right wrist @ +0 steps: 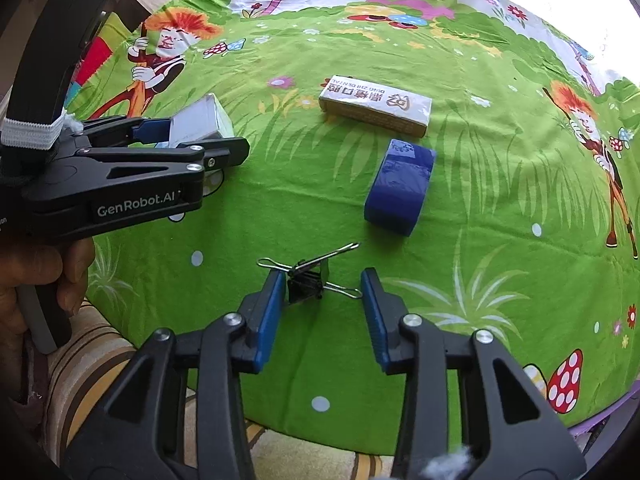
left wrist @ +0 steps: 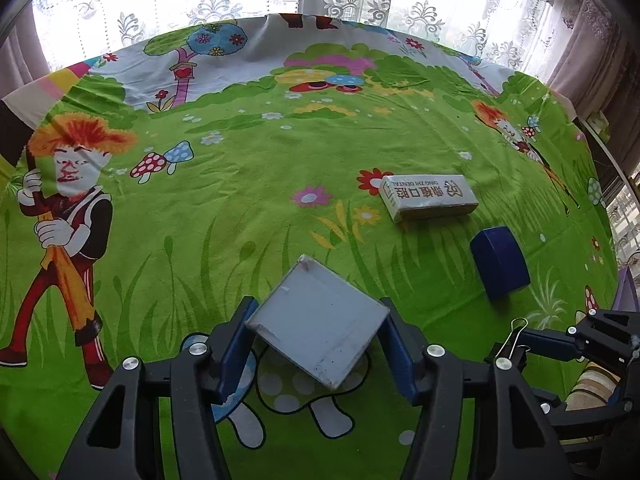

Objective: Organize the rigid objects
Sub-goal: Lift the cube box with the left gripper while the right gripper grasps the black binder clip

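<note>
**Two grippers bear down on a box and a binder clip**

The left gripper [left wrist: 316, 332] points steeply down at the green cartoon-print tablecloth [left wrist: 248, 184]. A white box [left wrist: 318, 322] sits tilted between its blue pads [left wrist: 236, 344], and both pads touch the box's corners, so the jaws pinch it. Seen from the right wrist camera, the same gripper [right wrist: 188, 136] reaches in level from the left edge, and a person's hand [right wrist: 60, 276] wraps its handle below.

The right gripper [right wrist: 320, 312] also tilts sharply downward near the table's front edge. A black binder clip [right wrist: 306, 280] with wire handles lies between its fingertips; the left pad meets the clip's black body and the right pad meets a wire loop. The jaws stand only as wide as the clip, pressed on it.

Farther out on the cloth, a blue box [right wrist: 400, 188] lies just beyond the clip. A cream carton with printed lettering [right wrist: 376, 106] rests just behind it, apart from both grippers.
</note>
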`<state>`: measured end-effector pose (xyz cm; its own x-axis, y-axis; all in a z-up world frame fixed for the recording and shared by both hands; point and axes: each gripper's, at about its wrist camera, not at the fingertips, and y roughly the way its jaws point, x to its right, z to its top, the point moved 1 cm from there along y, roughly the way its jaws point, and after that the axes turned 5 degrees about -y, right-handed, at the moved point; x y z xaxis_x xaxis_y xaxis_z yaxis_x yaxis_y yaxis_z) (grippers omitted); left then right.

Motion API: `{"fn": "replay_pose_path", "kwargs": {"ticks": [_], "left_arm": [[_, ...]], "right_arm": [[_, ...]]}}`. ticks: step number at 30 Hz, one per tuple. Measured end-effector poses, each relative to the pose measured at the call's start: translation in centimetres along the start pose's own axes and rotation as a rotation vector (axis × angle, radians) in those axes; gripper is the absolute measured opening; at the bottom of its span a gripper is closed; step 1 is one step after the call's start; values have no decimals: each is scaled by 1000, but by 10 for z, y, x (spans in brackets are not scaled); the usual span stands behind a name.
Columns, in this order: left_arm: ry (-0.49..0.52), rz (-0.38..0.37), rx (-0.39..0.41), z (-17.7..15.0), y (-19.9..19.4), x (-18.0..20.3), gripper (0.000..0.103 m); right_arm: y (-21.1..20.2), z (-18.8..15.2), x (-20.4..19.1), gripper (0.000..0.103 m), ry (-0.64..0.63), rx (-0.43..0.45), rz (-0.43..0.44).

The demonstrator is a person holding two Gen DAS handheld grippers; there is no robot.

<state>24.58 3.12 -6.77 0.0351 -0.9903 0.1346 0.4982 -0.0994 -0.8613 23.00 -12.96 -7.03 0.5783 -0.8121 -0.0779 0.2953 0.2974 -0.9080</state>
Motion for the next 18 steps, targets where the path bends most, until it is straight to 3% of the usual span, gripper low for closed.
{"fn": "replay_pose_path", "kwargs": {"ticks": [18], "left_arm": [[-56, -43, 56, 0, -21, 2, 60]], "right_arm": [[-19, -6, 4, 41, 23, 56, -17]]}}
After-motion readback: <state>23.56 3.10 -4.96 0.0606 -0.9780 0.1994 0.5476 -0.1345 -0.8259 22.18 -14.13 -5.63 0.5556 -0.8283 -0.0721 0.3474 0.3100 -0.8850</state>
